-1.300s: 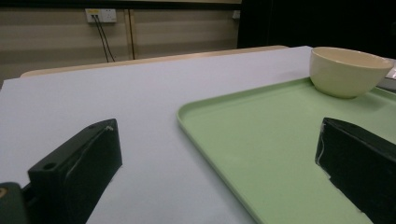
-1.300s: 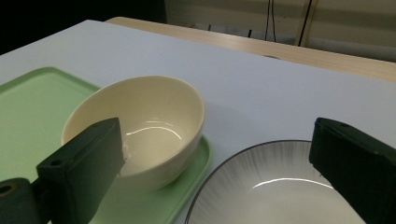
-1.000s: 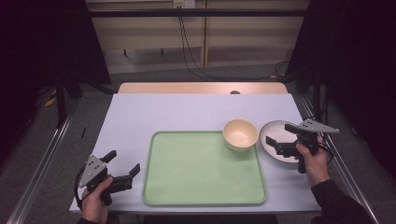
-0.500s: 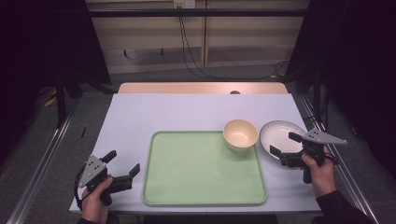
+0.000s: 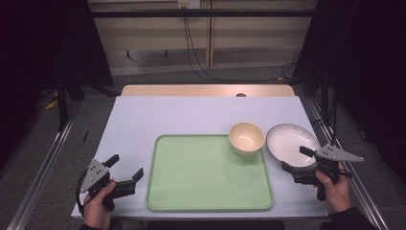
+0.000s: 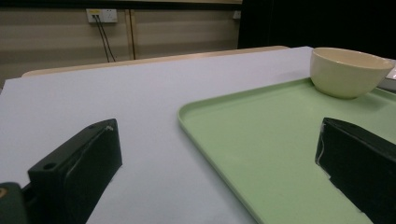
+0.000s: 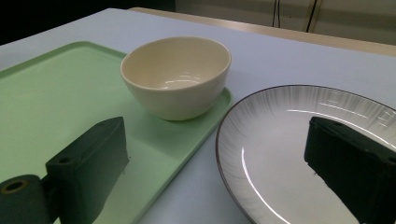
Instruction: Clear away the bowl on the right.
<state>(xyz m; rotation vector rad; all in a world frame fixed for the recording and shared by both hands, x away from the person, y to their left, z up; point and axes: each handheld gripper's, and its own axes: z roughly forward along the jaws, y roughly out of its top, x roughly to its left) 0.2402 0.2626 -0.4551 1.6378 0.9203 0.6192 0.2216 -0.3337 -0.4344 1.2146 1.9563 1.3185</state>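
Right gripper (image 5: 293,161) open, empty, near white plate (image 5: 292,139); likely lining up rim grasp. Left gripper (image 5: 125,168) open, idle.

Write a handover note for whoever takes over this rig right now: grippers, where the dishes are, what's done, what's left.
Left gripper: jaws open, empty, at the near left of the table, beside the tray.
Right gripper: jaws open, empty, at the near edge of the plate.
Bowl: upright and empty, in the tray's far right corner.
Plate: empty, on the table just right of the tray, not on it.
Done: bowl sits on the tray.
Left: probably grip the plate and set it on the tray too.
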